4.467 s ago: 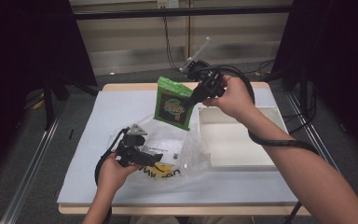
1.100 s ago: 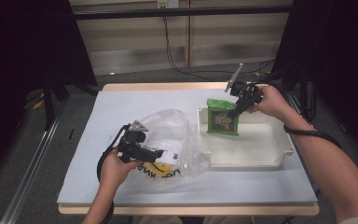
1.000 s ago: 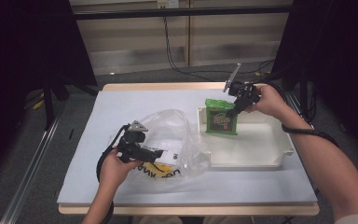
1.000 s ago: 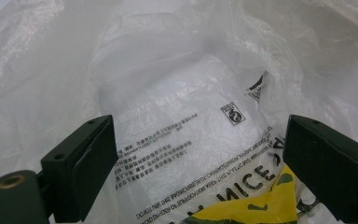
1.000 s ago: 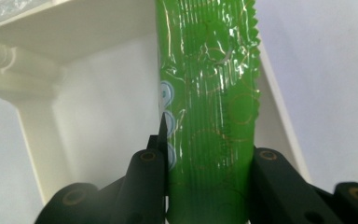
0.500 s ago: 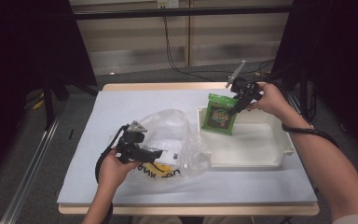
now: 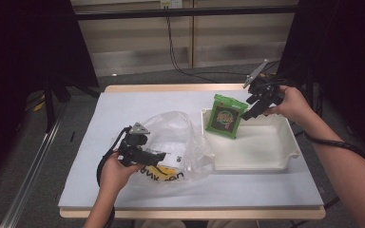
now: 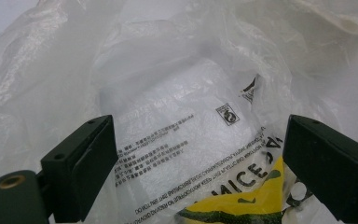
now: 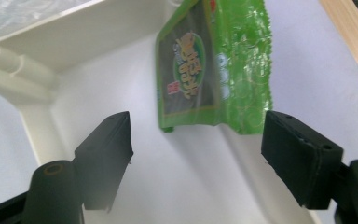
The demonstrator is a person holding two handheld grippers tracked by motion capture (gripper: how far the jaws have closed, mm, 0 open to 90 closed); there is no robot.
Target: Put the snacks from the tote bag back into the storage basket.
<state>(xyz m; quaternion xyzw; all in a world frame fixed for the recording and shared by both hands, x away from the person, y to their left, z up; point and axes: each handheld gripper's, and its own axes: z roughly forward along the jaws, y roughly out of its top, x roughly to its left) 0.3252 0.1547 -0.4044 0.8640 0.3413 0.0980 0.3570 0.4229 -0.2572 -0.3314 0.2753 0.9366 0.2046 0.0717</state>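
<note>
Nearest us, the left tongs (image 7: 158,156) lie at the mouth of the crumpled clear plastic bag with yellow print (image 7: 180,142) on the pale grey worktop (image 7: 123,109). In the left gripper view their jaws stand wide apart with bag film (image 8: 186,116) between them. We cannot tell whether either pad pinches the plastic, since the film hides the contact line.

Farther out, the change. A second ago the right tongs (image 7: 248,113) were clamped on the top edge of the flat green foil snack packet (image 7: 225,116). Now their jaws have just been opening and nothing sits between them. The right gripper view shows both pads clear of the packet (image 9: 214,65).

The packet stands tilted in the shallow white plastic tray (image 7: 266,164), leaning against its near-left wall close to the corner.

We judge this item delivered from bag to tray. The right tongs are free for the next pick.
</note>
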